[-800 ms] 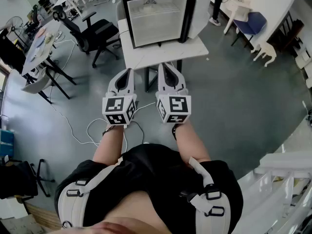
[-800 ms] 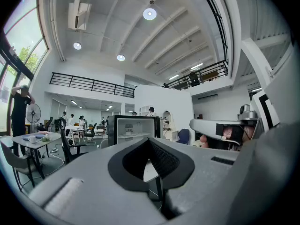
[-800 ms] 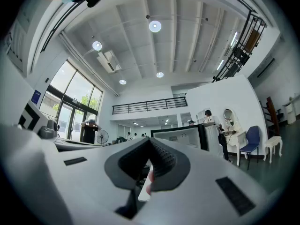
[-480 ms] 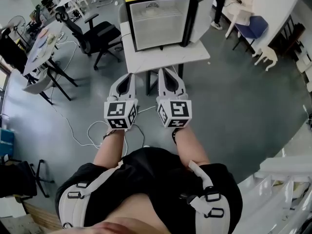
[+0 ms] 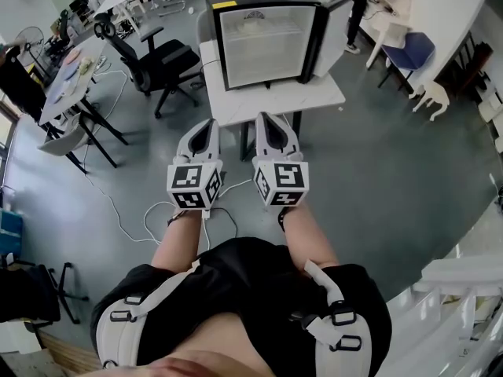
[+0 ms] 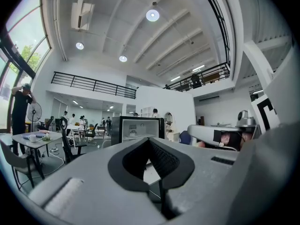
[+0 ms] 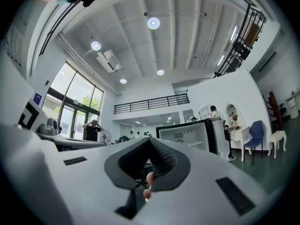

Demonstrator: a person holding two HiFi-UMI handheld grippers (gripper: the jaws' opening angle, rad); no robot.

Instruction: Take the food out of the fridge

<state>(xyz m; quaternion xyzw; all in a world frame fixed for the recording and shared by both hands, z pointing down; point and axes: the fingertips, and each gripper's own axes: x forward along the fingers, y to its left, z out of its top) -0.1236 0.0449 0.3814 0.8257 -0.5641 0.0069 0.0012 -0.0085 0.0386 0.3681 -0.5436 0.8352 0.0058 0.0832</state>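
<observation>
A small black fridge (image 5: pixel 263 42) stands on a white table (image 5: pixel 275 96) ahead of me, its door (image 5: pixel 334 26) swung open to the right. Its white inside shows a wire shelf with a pale item on it, too small to name. The fridge (image 6: pixel 137 130) also shows past my left jaws, and the fridge (image 7: pixel 187 136) past my right jaws. My left gripper (image 5: pixel 206 124) and right gripper (image 5: pixel 267 118) are held side by side in front of my body, short of the table's near edge. Both are shut with nothing between the jaws.
A black office chair (image 5: pixel 161 57) stands left of the table, with desks (image 5: pixel 67 69) further left. Cables (image 5: pixel 149 210) lie on the grey floor by my feet. A blue chair (image 5: pixel 413 49) and a person (image 5: pixel 357 6) are at the back right. A white railing (image 5: pixel 448 289) runs at lower right.
The fridge and table have slid lower and nearer in the head view as I move toward them. The two grippers keep their place side by side, still shut.
</observation>
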